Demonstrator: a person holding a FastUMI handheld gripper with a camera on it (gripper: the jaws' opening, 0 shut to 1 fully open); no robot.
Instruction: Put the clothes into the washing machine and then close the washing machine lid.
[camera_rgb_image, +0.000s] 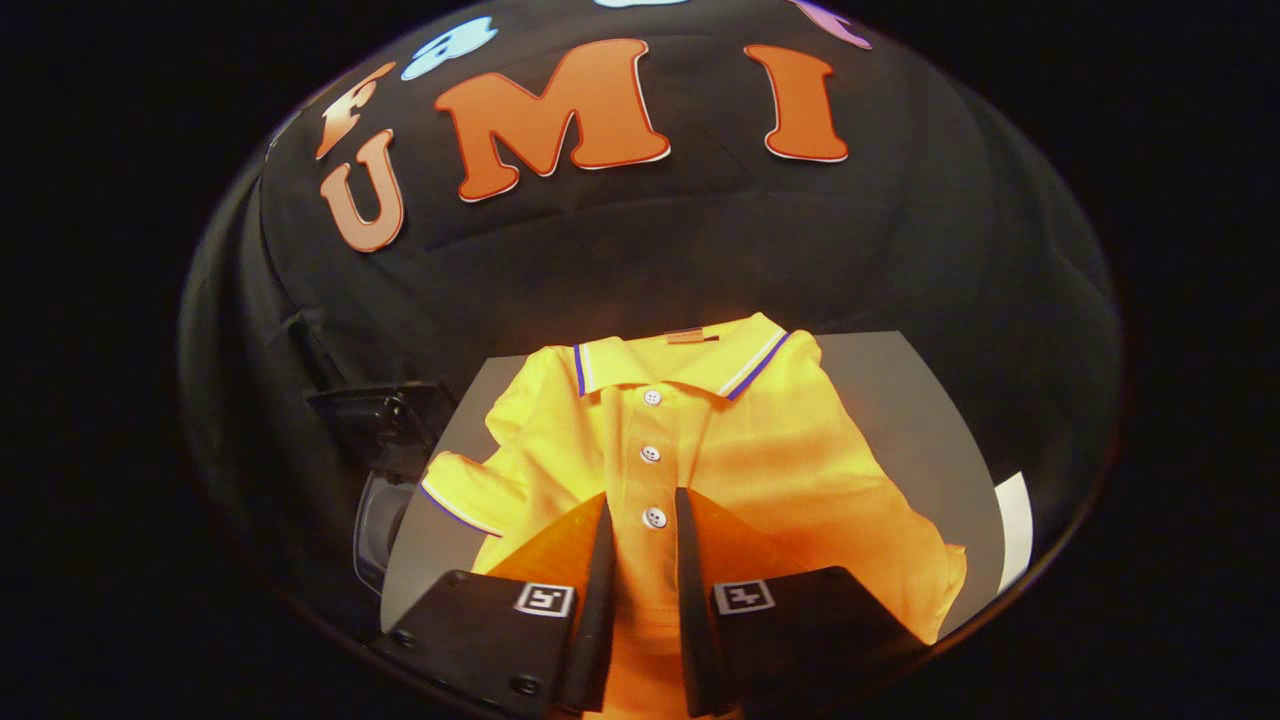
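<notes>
1. Our tool (643, 505) hangs low over a yellow polo shirt (760, 450), its two fingers a narrow gap apart with the shirt's button placket showing between them.
2. We cannot tell whether the fingers (598, 560) pinch the cloth or merely hover just above it; the lowest button sits right between their tips.
3. The shirt lies spread face-up on a grey desk (900, 400), collar away from us, the collar trimmed with white and blue stripes.
4. Three white buttons (651, 455) run in a line from the collar toward the gap between the fingers.
5. One short sleeve, edged with the same stripe, reaches out to the left of the fingers, resting on the desk.
6. Beyond the desk's left edge we see a dark, glossy object (385, 430) with a clear curved part below it; what it is, we cannot say.
7. A white sheet (1012, 530) lies at the desk's right edge, apart from the shirt.
</notes>
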